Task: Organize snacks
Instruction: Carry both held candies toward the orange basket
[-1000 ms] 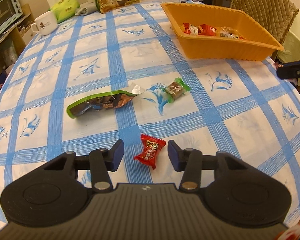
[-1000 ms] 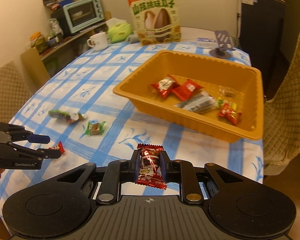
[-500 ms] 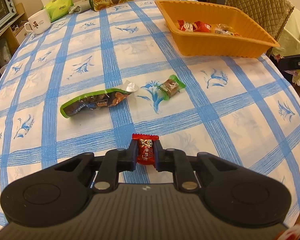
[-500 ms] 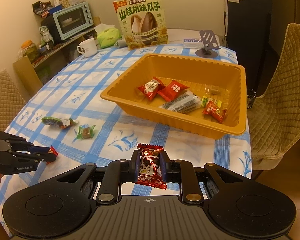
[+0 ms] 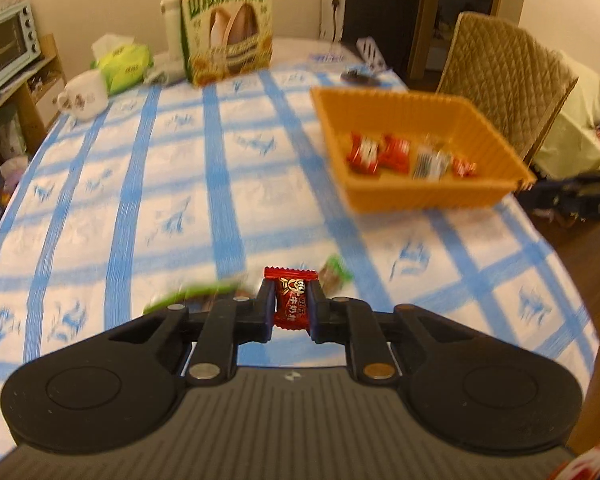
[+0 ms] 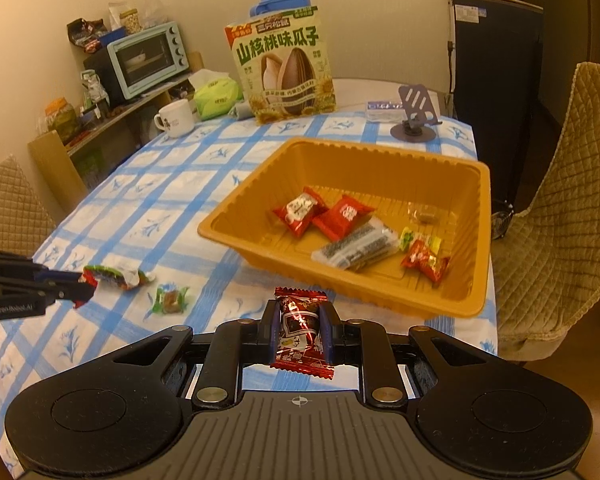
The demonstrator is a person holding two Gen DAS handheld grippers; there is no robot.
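Warm, dim yellowish indoor light. The left wrist view is smeared by motion blur; the right wrist view is sharp. Fisheye bending and dark corners mark both.

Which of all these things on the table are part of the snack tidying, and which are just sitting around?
Part of the job:
- small red candy in the left hand-held gripper
- dark red foil candy in the right hand-held gripper
- orange plastic tray
- green-ended wrapped sweet
- long green snack packet

Just lying about:
- white mug
- large sunflower seed bag
- purple phone stand
- green tissue pack
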